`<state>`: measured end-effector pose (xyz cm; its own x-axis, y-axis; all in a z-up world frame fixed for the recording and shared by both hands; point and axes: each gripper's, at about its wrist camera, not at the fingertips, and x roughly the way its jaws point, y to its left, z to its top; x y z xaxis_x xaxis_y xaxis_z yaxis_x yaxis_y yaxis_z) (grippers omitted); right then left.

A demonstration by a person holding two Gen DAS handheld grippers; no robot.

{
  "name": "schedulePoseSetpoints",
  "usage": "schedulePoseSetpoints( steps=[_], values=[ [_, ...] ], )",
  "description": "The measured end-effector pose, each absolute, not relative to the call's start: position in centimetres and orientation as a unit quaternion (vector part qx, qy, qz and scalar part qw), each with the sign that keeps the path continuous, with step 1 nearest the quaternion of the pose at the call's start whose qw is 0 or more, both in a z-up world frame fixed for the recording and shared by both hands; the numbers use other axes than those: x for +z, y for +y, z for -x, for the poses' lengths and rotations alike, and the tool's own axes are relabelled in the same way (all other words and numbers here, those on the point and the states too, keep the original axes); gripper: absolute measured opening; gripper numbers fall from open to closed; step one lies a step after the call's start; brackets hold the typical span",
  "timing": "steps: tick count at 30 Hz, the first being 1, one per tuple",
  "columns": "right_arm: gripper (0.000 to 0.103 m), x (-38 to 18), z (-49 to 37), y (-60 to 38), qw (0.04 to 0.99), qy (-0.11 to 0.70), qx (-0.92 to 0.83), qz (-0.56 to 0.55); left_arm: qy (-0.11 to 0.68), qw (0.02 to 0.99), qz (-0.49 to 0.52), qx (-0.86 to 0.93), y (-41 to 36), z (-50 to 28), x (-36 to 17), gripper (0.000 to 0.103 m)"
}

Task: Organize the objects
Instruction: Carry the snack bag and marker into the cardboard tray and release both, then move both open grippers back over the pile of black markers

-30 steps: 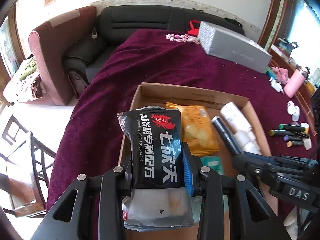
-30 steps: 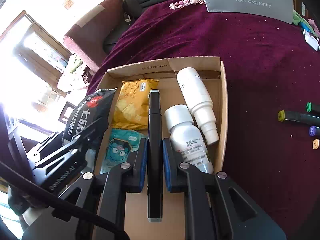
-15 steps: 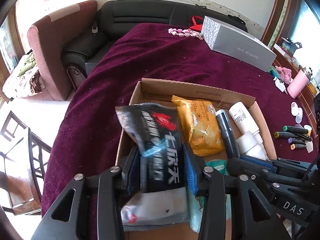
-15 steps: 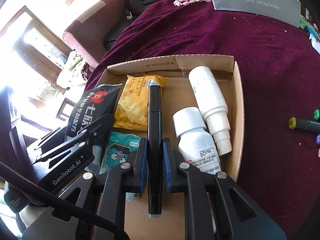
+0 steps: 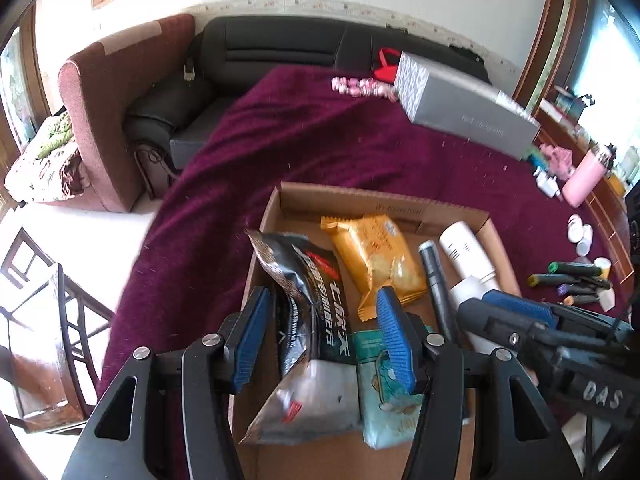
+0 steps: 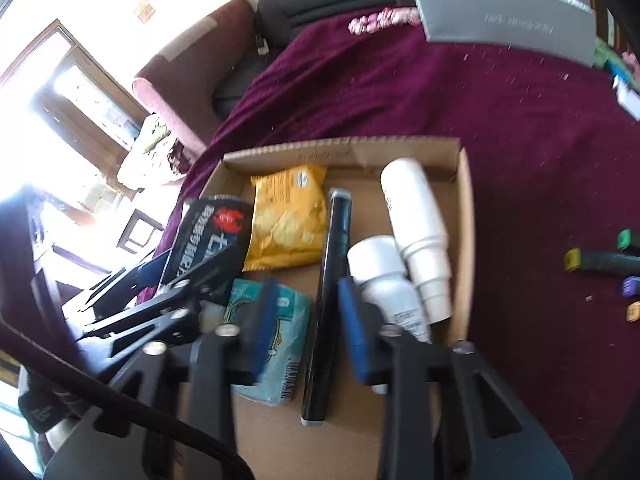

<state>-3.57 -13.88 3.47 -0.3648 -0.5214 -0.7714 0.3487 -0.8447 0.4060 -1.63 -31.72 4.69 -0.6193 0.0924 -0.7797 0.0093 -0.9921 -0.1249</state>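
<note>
The fingers of the left gripper (image 5: 320, 336) have just been spreading and now stand apart, with the black snack packet (image 5: 310, 316) between them, tilted on its edge and free of both blue pads, its lower end in the cardboard box (image 5: 360, 196). The fingers of the right gripper (image 6: 306, 328) have likewise just been opening; the black marker (image 6: 328, 296) lies flat on the box floor in the gap, touched by neither pad.

Ahead of the left fingers lies a yellow snack bag (image 5: 376, 256); just under the right-hand finger sits a teal tissue pack (image 5: 384, 396). Beside the right gripper's right finger lie two white bottles (image 6: 416, 216), touching each other against the box wall.

The box rests on a tabletop draped in a dark purple cloth (image 5: 312, 136) speckled with pale crumbs. Well beyond the fingers a long grey box (image 5: 460, 108) lies on the cloth, with pink beads (image 5: 356, 87) beside it. Off to the right, loose markers (image 5: 576, 276) lie on the cloth, and a pink bottle (image 5: 582, 180) is farther off.

Past the tabletop's far edge stand a black sofa (image 5: 280, 48) and a reddish armchair (image 5: 104, 96) against a pale wall; bright windows flank the room.
</note>
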Motion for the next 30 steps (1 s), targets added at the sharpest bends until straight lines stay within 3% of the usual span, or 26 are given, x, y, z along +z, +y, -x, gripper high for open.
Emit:
schedulePoseSetpoints(
  steps=[3,7,15,21,30],
  values=[
    [0.043,4.7,3.1,-13.0,0.262,-0.091,-0.831,-0.482,-0.075,0.024,0.42,0.904,-32.5,0.5,6.3,0.058],
    [0.049,5.8,2.6,-11.7,0.256,-0.101,-0.839,-0.47,-0.095,0.024,0.401,0.911,-32.8,-1.3,7.9,0.061],
    [0.049,6.1,1.0,-10.0,0.257,-0.102,-0.839,-0.468,-0.084,0.056,0.41,0.907,-29.3,-4.2,8.9,0.061],
    [0.049,5.6,-0.6,-6.0,0.242,-0.114,-0.844,-0.464,-0.085,0.135,0.417,0.895,-24.0,-6.6,9.2,0.061],
    [0.049,3.8,0.3,7.3,0.161,-0.209,-0.848,-0.459,-0.072,0.212,0.441,0.869,-15.7,-8.5,7.8,0.061]
  ],
)
